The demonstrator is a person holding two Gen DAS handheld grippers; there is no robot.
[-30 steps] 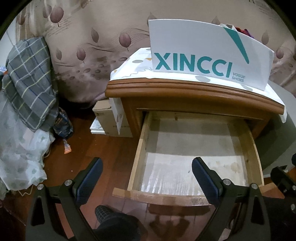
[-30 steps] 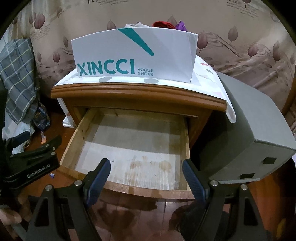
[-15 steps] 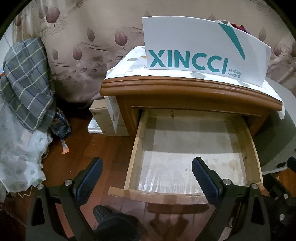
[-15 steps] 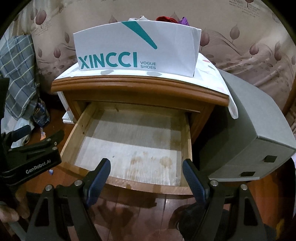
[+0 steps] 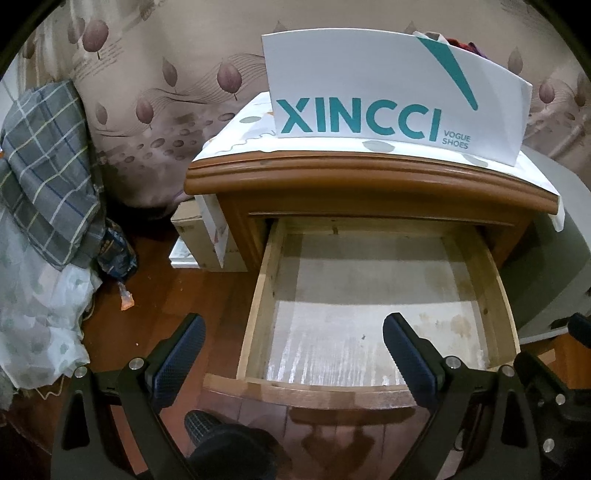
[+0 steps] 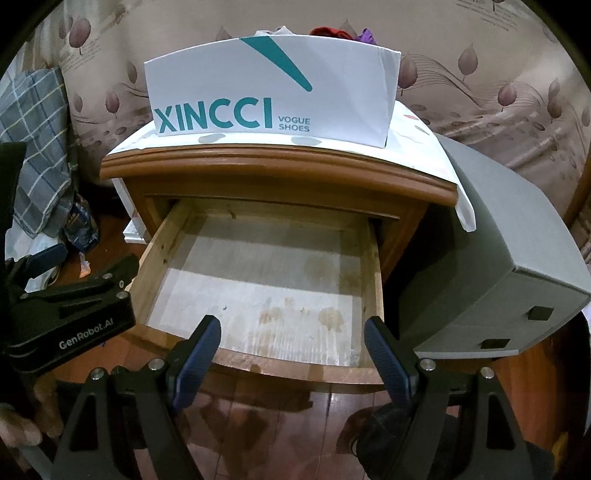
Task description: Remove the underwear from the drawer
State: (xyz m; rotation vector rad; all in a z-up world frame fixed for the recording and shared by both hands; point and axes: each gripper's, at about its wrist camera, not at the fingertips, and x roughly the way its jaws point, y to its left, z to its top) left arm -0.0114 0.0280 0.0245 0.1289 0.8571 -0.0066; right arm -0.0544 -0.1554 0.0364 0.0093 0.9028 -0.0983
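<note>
Wooden pull-out drawer (image 5: 373, 314) of brown nightstand (image 6: 277, 173) open, bare stained liner, no underwear inside. Left gripper (image 5: 293, 354) and right gripper (image 6: 293, 354) spread wide, holding nothing. Possibly underwear: coloured cloth (image 6: 343, 33) in white XINCCI shoebox (image 6: 273, 92) above. Task seemingly done.

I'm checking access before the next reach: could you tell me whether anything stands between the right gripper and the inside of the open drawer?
Nothing visible does. The right gripper hangs open just in front of the drawer, whose bare floor shows no underwear.
</note>
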